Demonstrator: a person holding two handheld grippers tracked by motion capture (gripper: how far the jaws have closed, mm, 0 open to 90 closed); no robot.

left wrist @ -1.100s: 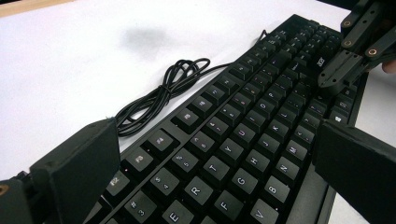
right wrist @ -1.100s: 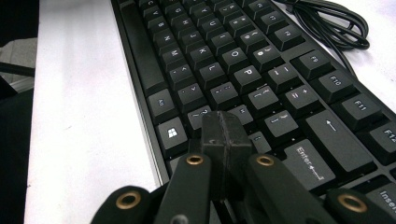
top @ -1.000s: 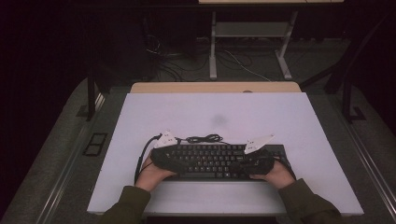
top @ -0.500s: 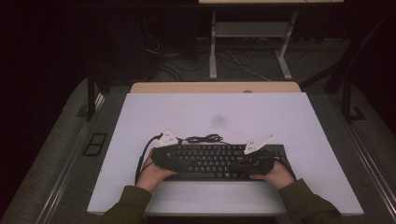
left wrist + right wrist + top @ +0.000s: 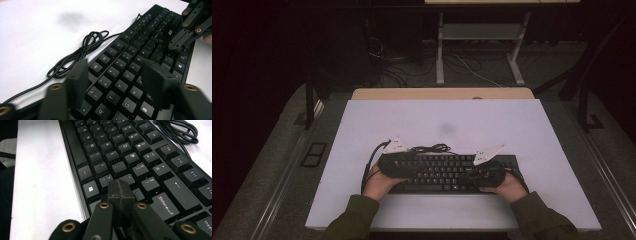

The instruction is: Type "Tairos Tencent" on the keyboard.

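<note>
A black keyboard [image 5: 442,172] lies near the front edge of the white table [image 5: 437,120], with its coiled cable [image 5: 432,148] bunched just behind it. My left gripper [image 5: 404,166] hovers over the left-hand keys. In the left gripper view its jaws [image 5: 116,68] stand apart above the letter keys [image 5: 140,50], blurred; they have just been closing, with nothing held between them. My right gripper [image 5: 479,175] is shut, and its joined tips [image 5: 120,186] rest on the keys [image 5: 130,152] close to the Windows key. It also shows at the far end in the left gripper view [image 5: 178,42].
Bare white tabletop stretches behind and to both sides of the keyboard. A wooden board edge [image 5: 437,93] runs along the table's back. Beyond it are a metal frame [image 5: 482,35] and loose floor cables [image 5: 462,65]. The keyboard cable [image 5: 82,50] loops over the table.
The left gripper has edged slightly to the right over the keyboard's left end. The right hand and the keyboard have not moved.
</note>
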